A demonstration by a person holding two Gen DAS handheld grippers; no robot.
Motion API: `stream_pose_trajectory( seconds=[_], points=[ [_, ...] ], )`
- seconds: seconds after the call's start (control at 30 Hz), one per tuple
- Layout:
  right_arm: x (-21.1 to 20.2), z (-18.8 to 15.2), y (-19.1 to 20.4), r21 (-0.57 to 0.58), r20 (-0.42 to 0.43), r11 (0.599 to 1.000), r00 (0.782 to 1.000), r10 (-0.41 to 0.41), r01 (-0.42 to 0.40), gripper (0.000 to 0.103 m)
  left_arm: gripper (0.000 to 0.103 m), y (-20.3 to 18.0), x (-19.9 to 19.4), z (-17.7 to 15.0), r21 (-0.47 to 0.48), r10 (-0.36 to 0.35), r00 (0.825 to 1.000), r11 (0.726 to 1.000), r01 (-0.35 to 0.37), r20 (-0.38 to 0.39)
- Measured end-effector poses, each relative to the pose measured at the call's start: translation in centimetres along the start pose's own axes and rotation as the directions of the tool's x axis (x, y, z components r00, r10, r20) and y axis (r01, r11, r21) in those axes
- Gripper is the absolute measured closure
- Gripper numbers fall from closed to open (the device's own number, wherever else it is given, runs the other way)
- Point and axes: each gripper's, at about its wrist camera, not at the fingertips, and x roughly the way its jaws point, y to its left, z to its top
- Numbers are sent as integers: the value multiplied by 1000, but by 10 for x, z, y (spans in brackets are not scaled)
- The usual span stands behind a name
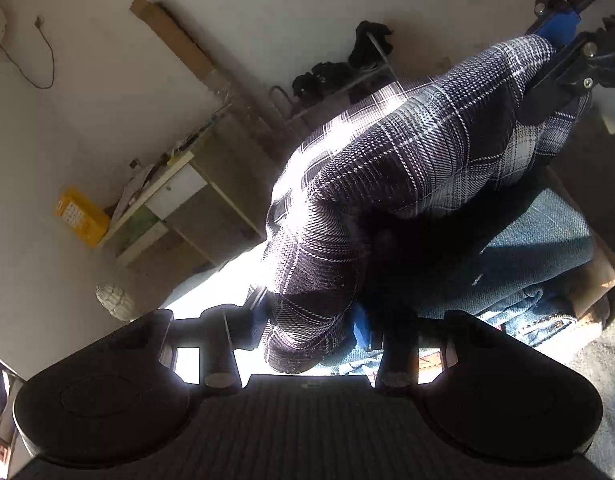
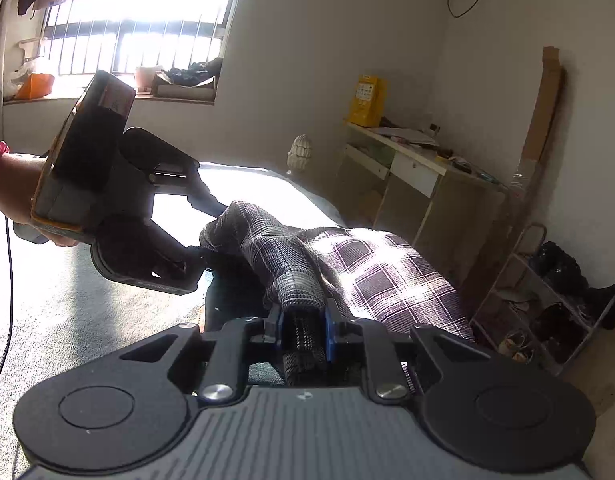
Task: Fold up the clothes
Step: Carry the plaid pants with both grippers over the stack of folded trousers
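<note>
Sunlit bed is carrying a soft, light plaid shirt; both hand-held grippers, left and right, are pinching its bunched edge.

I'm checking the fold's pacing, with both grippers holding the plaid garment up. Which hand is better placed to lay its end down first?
Probably the right. The right gripper pinches a narrow bunched end of the plaid garment squarely between its pads. The left gripper holds a bulkier fold.

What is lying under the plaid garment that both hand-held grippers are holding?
In the left wrist view, folded blue jeans lie under the plaid garment. The cloth and its dark shadow cover most of them, so whether anything else is below cannot be seen.
</note>
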Motion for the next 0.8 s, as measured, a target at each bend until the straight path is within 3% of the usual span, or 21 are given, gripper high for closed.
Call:
stream_pose_trajectory(
  seconds=[0.07,0.13,0.2,0.3,0.37,0.53,0.7,0.8],
  points=[
    [-2,8,-12,0,6,1000,1000,-13,13,85,73,1,4,8,123,39,999,992,-39,3],
    [-6,20,-25,4,27,999,999,-35,35,85,74,2,7,18,243,104,994,964,-110,36],
    [-13,30,-36,9,53,999,997,-54,54,85,74,6,9,27,332,201,974,916,-226,107],
    [-22,36,-37,-3,92,998,993,-69,69,85,75,7,13,26,360,311,933,862,-356,179],
    [-19,25,-21,-61,77,997,996,-49,54,85,75,-5,18,7,406,321,930,837,-367,178],
    [-4,-8,30,-244,16,970,1000,3,1,86,75,-45,26,-55,544,270,956,789,-286,112],
    [-2,1,37,-293,55,955,998,-33,47,86,76,-48,26,-63,529,326,937,777,-341,126],
    [-5,-2,42,-321,42,946,999,-20,32,86,74,-55,28,-71,560,323,939,759,-333,120]
  ],
)
